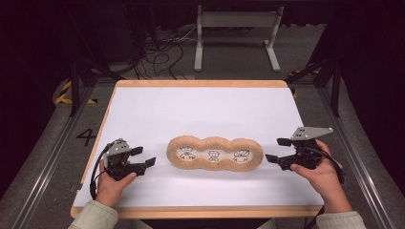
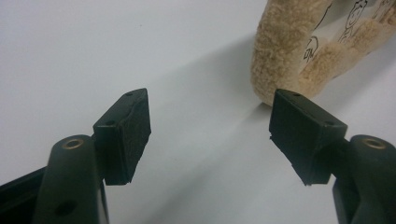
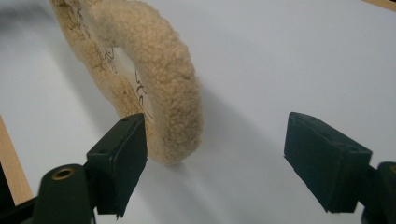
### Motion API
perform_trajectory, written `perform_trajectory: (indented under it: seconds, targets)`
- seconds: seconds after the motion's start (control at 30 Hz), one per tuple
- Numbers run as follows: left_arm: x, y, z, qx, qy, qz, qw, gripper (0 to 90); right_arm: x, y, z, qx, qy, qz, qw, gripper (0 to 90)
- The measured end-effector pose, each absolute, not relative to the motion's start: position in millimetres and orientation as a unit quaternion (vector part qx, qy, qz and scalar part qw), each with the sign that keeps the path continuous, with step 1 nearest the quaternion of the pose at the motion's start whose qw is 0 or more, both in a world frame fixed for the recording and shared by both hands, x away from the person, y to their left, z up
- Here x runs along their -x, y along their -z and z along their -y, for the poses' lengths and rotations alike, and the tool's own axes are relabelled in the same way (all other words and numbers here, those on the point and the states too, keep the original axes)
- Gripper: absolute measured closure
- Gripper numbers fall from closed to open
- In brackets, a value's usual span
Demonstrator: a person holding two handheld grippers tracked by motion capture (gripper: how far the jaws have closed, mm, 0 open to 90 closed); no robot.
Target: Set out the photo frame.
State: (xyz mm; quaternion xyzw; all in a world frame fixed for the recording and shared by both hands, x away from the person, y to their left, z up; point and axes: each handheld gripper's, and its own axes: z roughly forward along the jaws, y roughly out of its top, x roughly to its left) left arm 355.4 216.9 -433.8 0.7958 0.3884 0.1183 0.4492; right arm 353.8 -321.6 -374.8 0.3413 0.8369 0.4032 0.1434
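We are working on a long tan fleece cushion tray (image 1: pixel 215 153) with three rounded lobes and a small line drawing printed in each white hollow; it is lying flat between our two sets of fingers, one rounded end facing each tool. In the left gripper view its near end (image 2: pixel 280 60) is sitting just ahead of our right-hand pad and off to that side, apart from it, with bare white table sheet (image 2: pixel 93 46) between the pads. In the right gripper view the fleecy rim (image 3: pixel 173 88) is rising just beyond our left-hand pad, close to it but, as far as we can tell, not touching. Our left gripper (image 1: pixel 143 157) is standing wide open with nothing between its jaws, and our right gripper (image 1: pixel 278 150) is likewise spread wide and empty. We are judging this as the approach: both tools are flanking the tray, neither gripping it. The next move, we think, calls for sliding each gripper inward until the plush rim is passing between the pads, then closing gently, since the soft pile will be squashing rather than resisting. Around all this the white sheet is covering a wooden-edged board (image 1: pixel 200 83).
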Motion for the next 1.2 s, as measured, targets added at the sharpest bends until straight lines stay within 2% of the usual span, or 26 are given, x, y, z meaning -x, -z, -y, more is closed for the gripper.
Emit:
perform_trajectory:
  seconds: [0.27, 0.57, 0.9, 1.2]
  targets:
    - [-356, 435, -218, -0.796, -0.126, -0.387, 0.448, 29.8, -348, 397, 330, -0.356, -0.425, -0.818, 0.155, 22.3]
    - [-357, 436, -219, -0.795, -0.129, -0.393, 0.445, 29.6, -341, 425, 338, -0.363, -0.456, -0.790, 0.191, 21.3]
    - [-357, 437, -220, -0.793, -0.125, -0.396, 0.446, 29.4, -339, 442, 338, -0.371, -0.443, -0.786, 0.218, 21.1]
    - [-359, 437, -222, -0.789, -0.132, -0.404, 0.443, 27.7, -342, 445, 336, -0.381, -0.436, -0.786, 0.218, 21.1]
